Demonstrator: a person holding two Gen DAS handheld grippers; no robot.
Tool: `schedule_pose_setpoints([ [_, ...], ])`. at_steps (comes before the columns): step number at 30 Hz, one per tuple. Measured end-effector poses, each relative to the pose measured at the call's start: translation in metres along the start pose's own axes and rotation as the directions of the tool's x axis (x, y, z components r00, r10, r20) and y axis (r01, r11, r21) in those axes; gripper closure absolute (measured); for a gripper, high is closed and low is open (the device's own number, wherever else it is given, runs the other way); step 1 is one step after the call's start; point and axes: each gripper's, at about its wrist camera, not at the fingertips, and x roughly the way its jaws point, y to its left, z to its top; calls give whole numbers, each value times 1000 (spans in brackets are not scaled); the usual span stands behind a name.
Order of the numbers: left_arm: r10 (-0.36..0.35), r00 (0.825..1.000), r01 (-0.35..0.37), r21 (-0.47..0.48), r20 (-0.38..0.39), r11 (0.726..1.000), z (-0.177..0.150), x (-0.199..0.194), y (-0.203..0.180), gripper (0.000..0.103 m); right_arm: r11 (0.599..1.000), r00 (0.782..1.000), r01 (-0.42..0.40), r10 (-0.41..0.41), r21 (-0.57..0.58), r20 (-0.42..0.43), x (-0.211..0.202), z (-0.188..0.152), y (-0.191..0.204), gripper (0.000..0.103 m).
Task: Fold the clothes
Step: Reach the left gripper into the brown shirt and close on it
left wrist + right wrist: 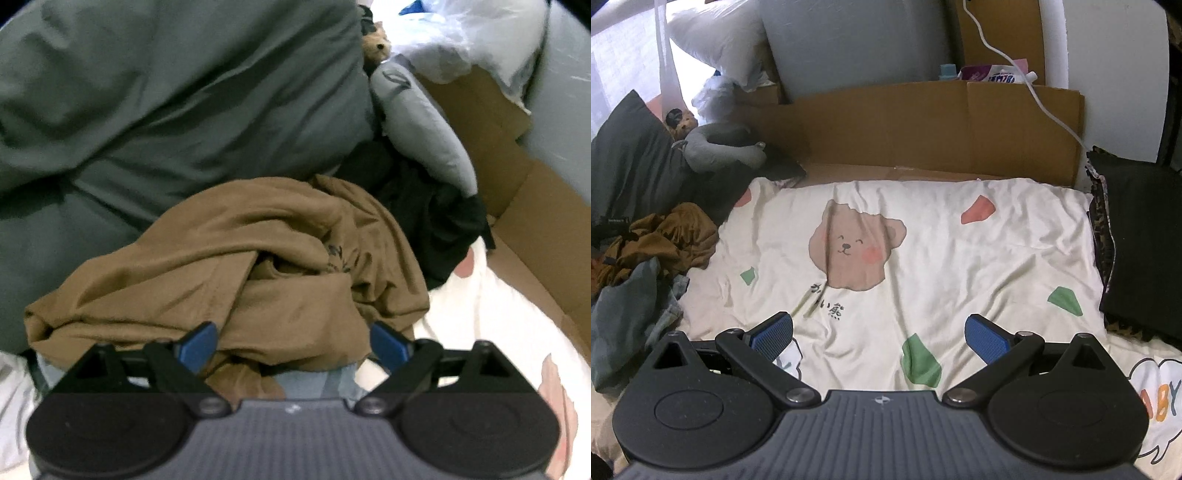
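Barely begun, judging by the pile. Left claw (293,345) spread wide, blue pads either side of a low fold of the crumpled brown cotton shirt with a faint dark print (236,266), not pinching it; whether the pads touch the cloth cannot be told. Shirt bunched in a heap, unfolded, lying at the left edge of the cream bedsheet printed with a brown bear face (905,258), with a grey-green garment (624,317) rumpled just beside it on the near side and pale blue cloth (314,380) peeking out beneath. Behind the shirt, a big dark grey-green pillow (166,92); beside that, a grey stuffed toy (716,151) and black fabric (436,221). Right claw (879,338) likewise released, gripping nothing, hovering over the bare middle of the bear sheet, just near of the bear face. Right of the sheet, a flat dark stack of fabric with a leopard-print edge (1137,236), squared off and probably folded work set aside, though hard to confirm. Past the far edge of the sheet, upright brown cardboard (923,122) and a white cable (1034,96) trailing down. Open sheet looks kept free as the folding area. Left to do, by all appearances: pick up the brown shirt, spread it flat on the sheet, fold it, then deal with the grey-green piece and the rest of the heap.
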Motion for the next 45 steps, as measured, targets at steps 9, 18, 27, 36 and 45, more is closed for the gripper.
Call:
schedule_pose_setpoints([
  [9, -26, 1000, 26, 29, 17, 999, -1, 13, 11, 11, 999, 997, 50, -51, -10, -55, 15, -11, 1, 1],
  [18, 95, 990, -103, 81, 106, 991, -8, -11, 31, 1, 997, 996, 61, -64, -50, -60, 20, -13, 13, 1],
  [27, 132, 991, -131, -33, 36, 991, -14, 33, 72, 0, 997, 996, 48, -51, -59, -66, 18, -16, 17, 1],
  [36, 101, 994, -99, -60, 44, 993, -4, 48, 70, 2, 997, 995, 61, -65, -56, -72, 21, -18, 14, 2],
  [45, -15, 994, 21, -52, 104, 998, -12, 36, 77, 52, 998, 994, 36, -41, -52, -105, 29, -21, 17, 24],
])
